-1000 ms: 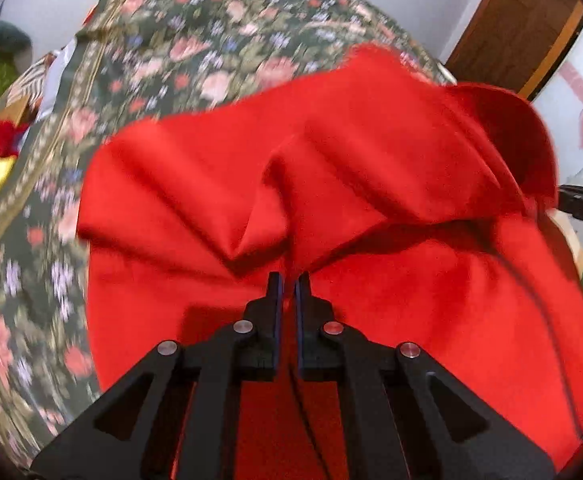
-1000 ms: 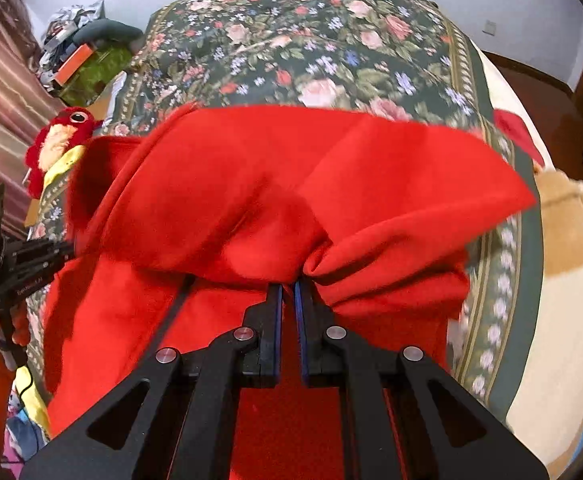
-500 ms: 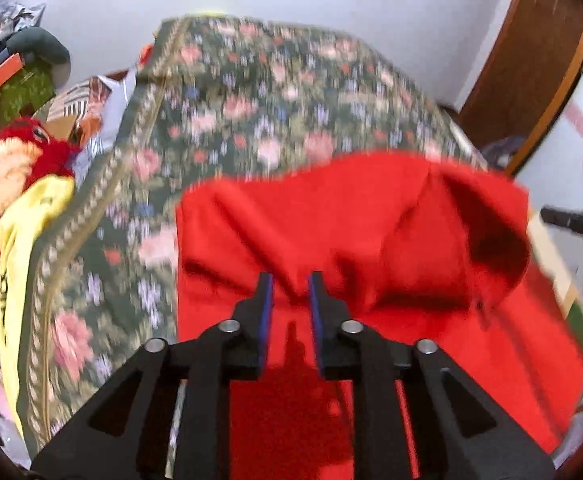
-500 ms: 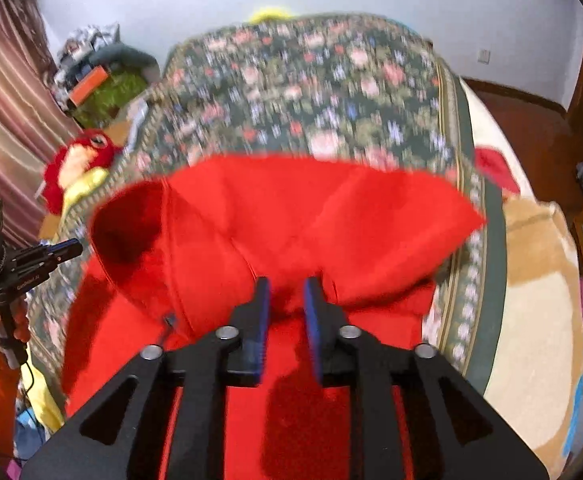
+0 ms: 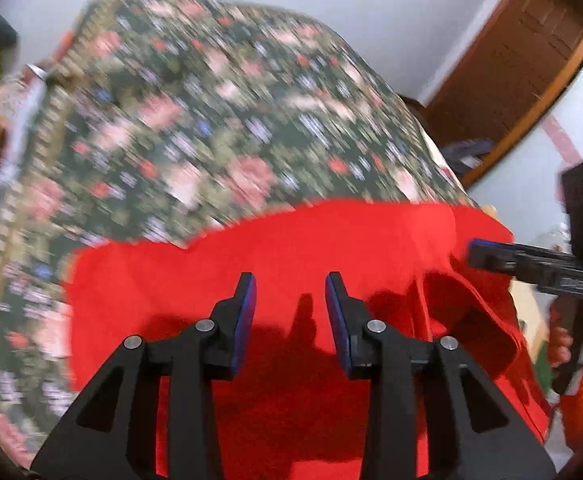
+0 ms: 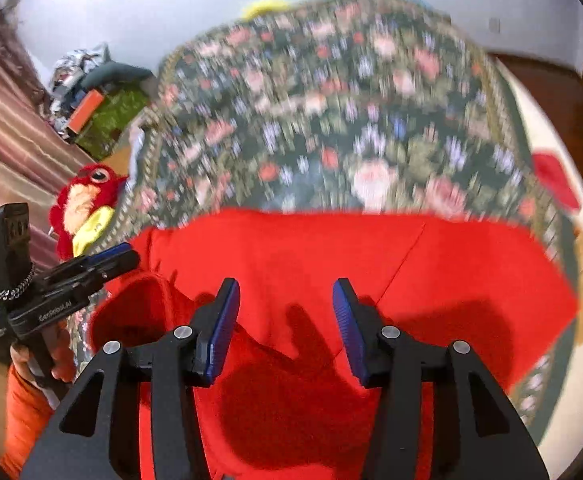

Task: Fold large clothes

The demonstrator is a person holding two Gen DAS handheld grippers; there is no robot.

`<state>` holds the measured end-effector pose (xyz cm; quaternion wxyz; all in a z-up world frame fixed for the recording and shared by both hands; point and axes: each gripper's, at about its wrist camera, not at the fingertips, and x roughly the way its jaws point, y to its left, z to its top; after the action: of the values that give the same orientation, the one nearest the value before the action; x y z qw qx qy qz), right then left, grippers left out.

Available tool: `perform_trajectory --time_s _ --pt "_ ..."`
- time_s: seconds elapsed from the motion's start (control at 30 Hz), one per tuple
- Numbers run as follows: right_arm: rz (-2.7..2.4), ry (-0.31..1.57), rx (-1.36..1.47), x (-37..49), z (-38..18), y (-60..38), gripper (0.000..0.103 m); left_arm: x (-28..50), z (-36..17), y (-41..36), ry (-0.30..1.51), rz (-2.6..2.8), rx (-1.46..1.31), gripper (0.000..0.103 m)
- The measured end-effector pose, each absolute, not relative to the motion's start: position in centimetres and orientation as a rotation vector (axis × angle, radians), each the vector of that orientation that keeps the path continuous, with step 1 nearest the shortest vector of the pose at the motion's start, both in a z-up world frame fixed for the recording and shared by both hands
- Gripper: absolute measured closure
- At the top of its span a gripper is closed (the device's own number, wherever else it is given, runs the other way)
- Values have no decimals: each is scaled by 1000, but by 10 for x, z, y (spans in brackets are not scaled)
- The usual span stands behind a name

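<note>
A large red garment [image 5: 291, 252] lies folded over on the floral bedspread [image 5: 211, 120]. It fills the lower half of both wrist views [image 6: 331, 248]. My left gripper [image 5: 290, 284] hovers above the red cloth, its jaws opening with nothing between them. My right gripper [image 6: 285, 292] hangs over the same garment near its right part, jaws opening and empty too. Each gripper shows in the other's view: the right one [image 5: 491, 254] at the garment's right edge, the left one [image 6: 123, 254] at its left edge, held by a hand in an orange sleeve [image 6: 23, 412].
The bedspread [image 6: 331, 120] runs far back to a pale wall. A red and yellow plush toy [image 6: 85, 208] and a pile of clutter [image 6: 99, 100] sit beside the bed on the left. A brown wooden door [image 5: 531, 60] stands at the right. Both views are motion-blurred.
Both grippers let go of the red cloth, opened and pulled back upward. The lifted fold has dropped flat onto the garment.
</note>
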<state>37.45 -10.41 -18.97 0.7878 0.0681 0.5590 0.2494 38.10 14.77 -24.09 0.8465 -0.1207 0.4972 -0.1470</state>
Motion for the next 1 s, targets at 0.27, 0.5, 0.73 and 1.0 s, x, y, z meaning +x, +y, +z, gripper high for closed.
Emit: perform_trajectory --time_s 0.27,0.5,0.73,1.0 --pt "547 1280 -4 333 -214 -118 58 318 -257 115 1077 -443 -114 68" --pt "539 1225 -114 291 -206 -134 55 260 -268 123 1055 -301 -82 61" --pt "506 1187 -162 283 -194 -138 39 233 -264 155 1067 -178 -137 56" --pt "480 1095 -130 298 -171 -144 32 253 -236 218 968 44 -202 55"
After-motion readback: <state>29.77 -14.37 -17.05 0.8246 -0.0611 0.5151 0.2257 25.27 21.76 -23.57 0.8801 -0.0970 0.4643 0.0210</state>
